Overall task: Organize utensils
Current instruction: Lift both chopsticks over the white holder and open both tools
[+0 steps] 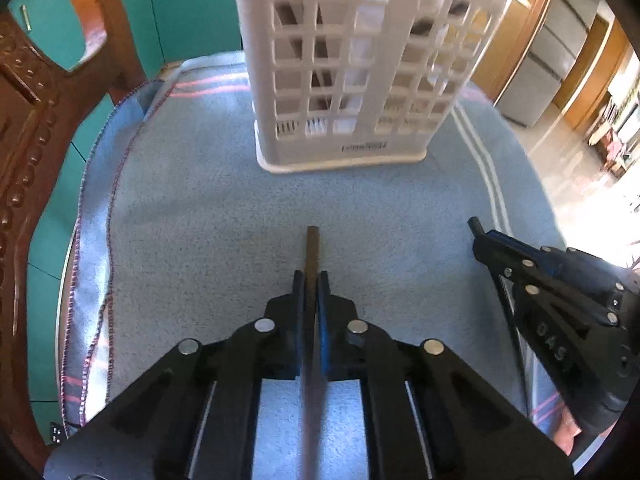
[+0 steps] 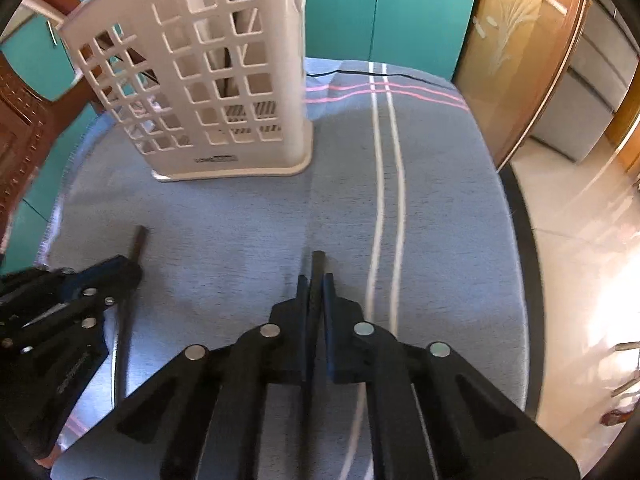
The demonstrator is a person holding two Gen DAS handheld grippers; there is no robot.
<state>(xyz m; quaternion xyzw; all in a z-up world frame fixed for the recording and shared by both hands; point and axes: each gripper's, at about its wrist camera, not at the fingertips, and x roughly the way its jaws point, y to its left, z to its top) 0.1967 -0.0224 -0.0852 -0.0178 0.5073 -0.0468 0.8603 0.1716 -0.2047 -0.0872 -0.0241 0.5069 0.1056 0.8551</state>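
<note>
Black jaws of the left gripper (image 1: 311, 280) are clamped together on a thin dark utensil handle (image 1: 312, 246), whose squared end sticks out just past the fingertips while the rest runs back under the camera, blurred so I cannot tell what kind of utensil it is. Straight ahead of this gripper, well apart across the blue towel (image 1: 192, 208), stands the white lattice utensil holder (image 1: 344, 80), upright, with pale shapes already inside, too blurred to name. Off to its right the right gripper (image 1: 474, 226) hangs at about the same height. From the right wrist view, the right gripper (image 2: 316, 280) is likewise closed on a second dark handle (image 2: 318, 264) that pokes out ahead of the fingertips. The holder (image 2: 200, 80) sits ahead and to its left; the left gripper (image 2: 132, 264) is near on the left side, its own handle (image 2: 140, 240) pointing toward the holder. Both utensils look picked up and clear of the cloth, so the step in hand appears to be the carry. The next move likely calls for raising each handle above the holder's rim, tipping it upright, and releasing over a compartment, one gripper at a time to avoid collision.
</note>
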